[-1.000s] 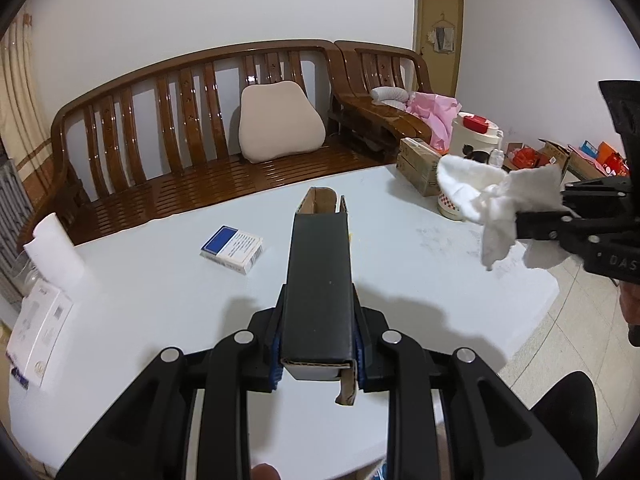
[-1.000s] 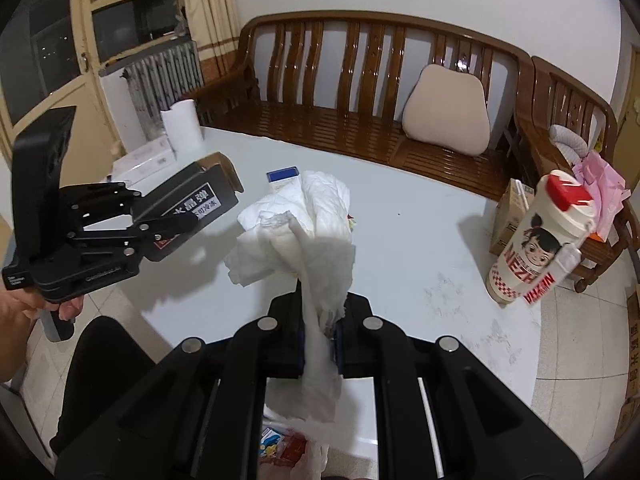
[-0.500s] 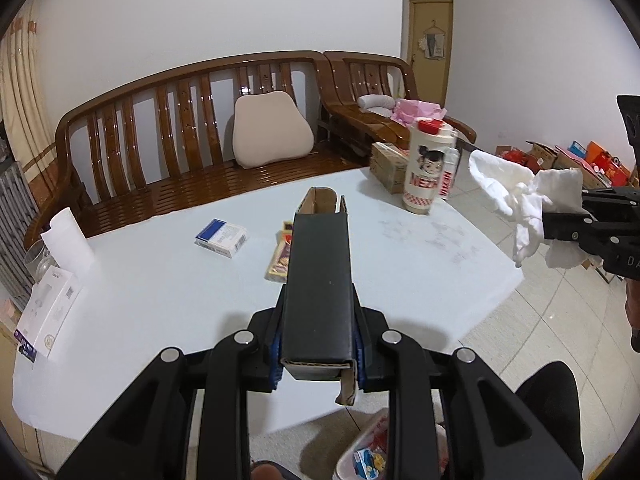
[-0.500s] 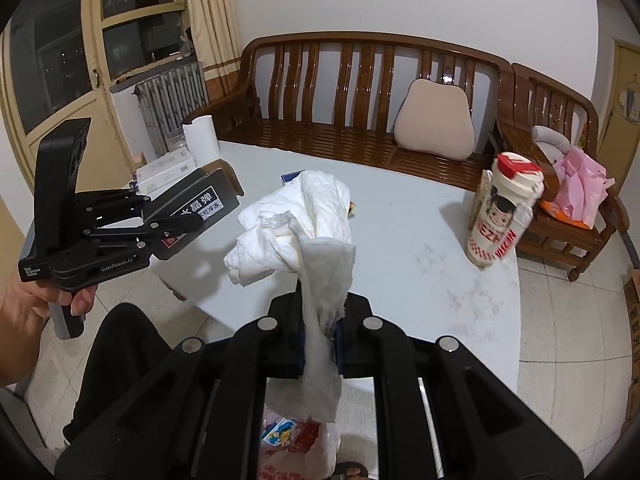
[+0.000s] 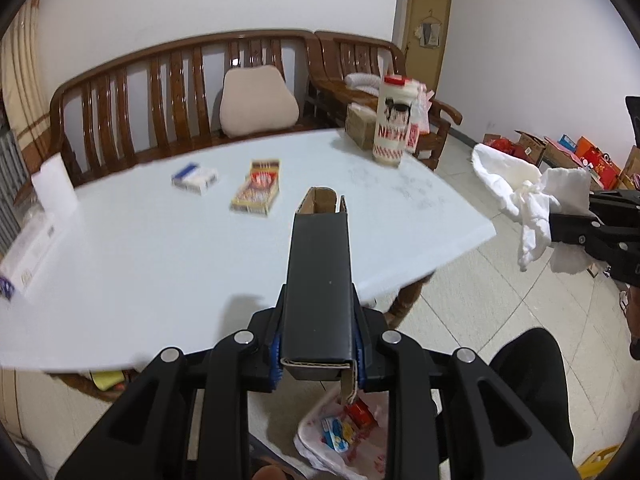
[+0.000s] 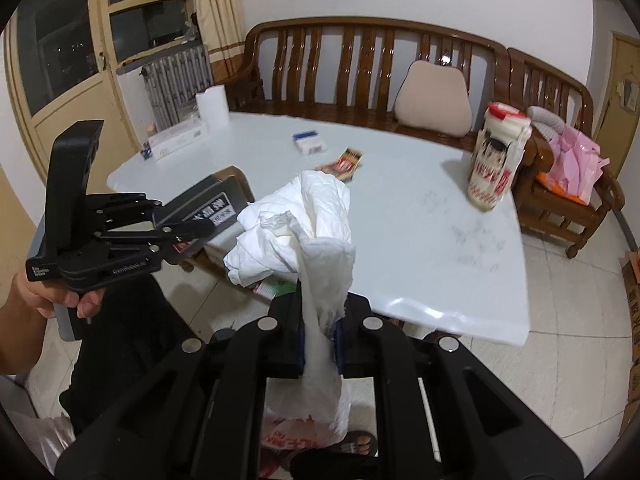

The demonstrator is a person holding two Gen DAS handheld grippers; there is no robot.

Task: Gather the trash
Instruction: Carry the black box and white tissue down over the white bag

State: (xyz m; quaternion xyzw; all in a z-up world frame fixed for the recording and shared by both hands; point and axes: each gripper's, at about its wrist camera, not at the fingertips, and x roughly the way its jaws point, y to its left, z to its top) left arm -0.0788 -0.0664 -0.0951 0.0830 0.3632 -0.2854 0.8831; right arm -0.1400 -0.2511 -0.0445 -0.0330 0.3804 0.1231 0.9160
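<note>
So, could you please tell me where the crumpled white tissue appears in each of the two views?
Left wrist view: tissue at the right edge, off the table, held by the right gripper.
Right wrist view: tissue at centre, rising from that gripper.
Shared landmark: the tall white bottle with a red cap.

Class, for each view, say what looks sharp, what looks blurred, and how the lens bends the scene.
Left wrist view: the black box in the left gripper is sharp; the packets and bottle are smeared; the table edge bows. Right wrist view: the tissue in the right gripper is sharp, the bottle blurred, corners black.
</note>
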